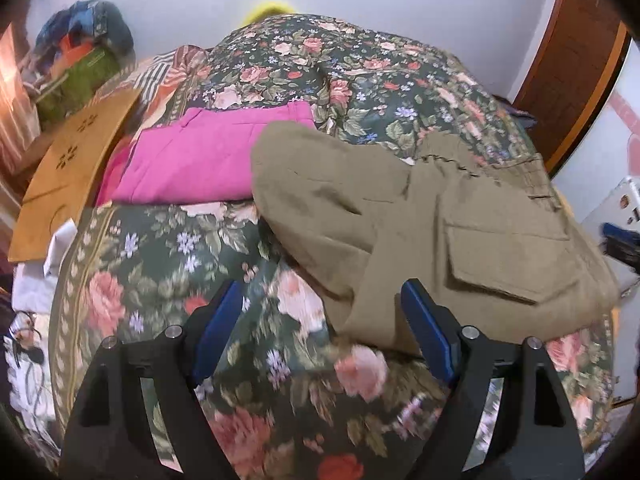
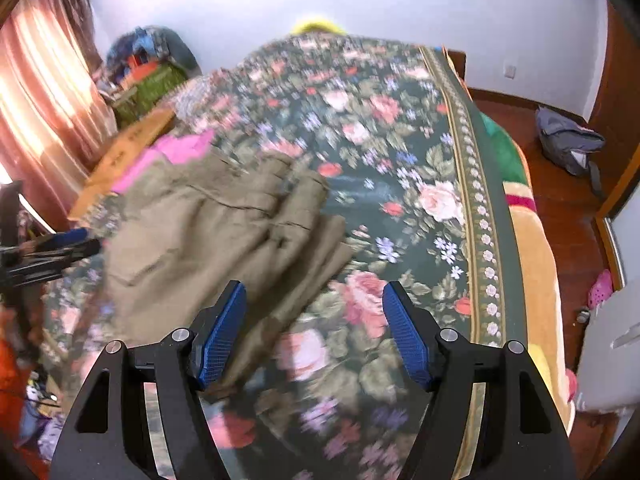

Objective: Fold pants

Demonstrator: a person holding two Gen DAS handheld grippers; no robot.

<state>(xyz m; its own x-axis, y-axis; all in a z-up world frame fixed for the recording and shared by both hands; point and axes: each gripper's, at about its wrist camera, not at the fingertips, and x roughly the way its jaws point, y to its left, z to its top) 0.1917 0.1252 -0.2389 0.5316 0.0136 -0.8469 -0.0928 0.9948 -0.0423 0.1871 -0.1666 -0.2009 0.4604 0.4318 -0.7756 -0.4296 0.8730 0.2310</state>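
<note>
Olive-khaki cargo pants lie crumpled on the floral bedspread, a flap pocket facing up. They also show in the right wrist view, blurred. My left gripper is open and empty, just above the bedspread at the pants' near edge. My right gripper is open and empty, above the pants' near right edge. The left gripper shows at the left edge of the right wrist view; the right gripper shows at the right edge of the left wrist view.
Folded pink pants lie beyond the khaki pair. A brown paper bag and a cluttered pile sit at the bed's left. The bed's right edge drops to a wooden floor with a grey bag.
</note>
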